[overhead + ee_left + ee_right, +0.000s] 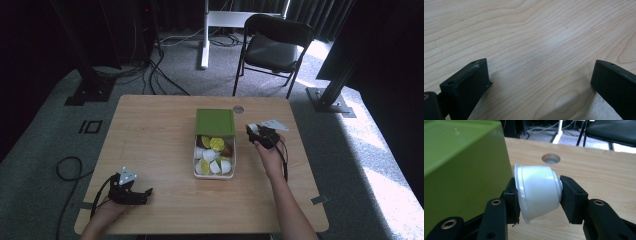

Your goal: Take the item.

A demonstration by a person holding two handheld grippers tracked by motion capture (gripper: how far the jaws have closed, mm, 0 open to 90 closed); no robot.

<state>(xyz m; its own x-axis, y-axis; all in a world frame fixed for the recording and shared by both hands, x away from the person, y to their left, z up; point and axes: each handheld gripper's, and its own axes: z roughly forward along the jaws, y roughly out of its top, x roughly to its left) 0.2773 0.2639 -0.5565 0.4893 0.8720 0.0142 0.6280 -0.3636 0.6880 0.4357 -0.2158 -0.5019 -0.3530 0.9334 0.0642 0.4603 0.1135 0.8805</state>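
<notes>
1. Currently the right gripper (537, 195) is clamped on a small white plastic capsule cup (539, 192), held on its side, rim toward one jaw and base toward the other. High view puts it (253, 129) just right of the clear plastic box (214, 175), near the box's green lid (215, 121).
2. Box holds a mix of white, yellow-green and brown capsules; lid covers the far part, near part is open.
3. Step, as I read it: one white capsule lifted out and being carried to the bare light wooden table (160, 145) right of the box, close to the round cable hole (551, 158).
4. Left gripper (131, 192) idle at the near left of the table, jaws wide apart, nothing between them.
5. Next move calls for lowering until the cup rests on the wood, staying clear of the lid's side wall, then releasing; on its side the cup may roll.
</notes>
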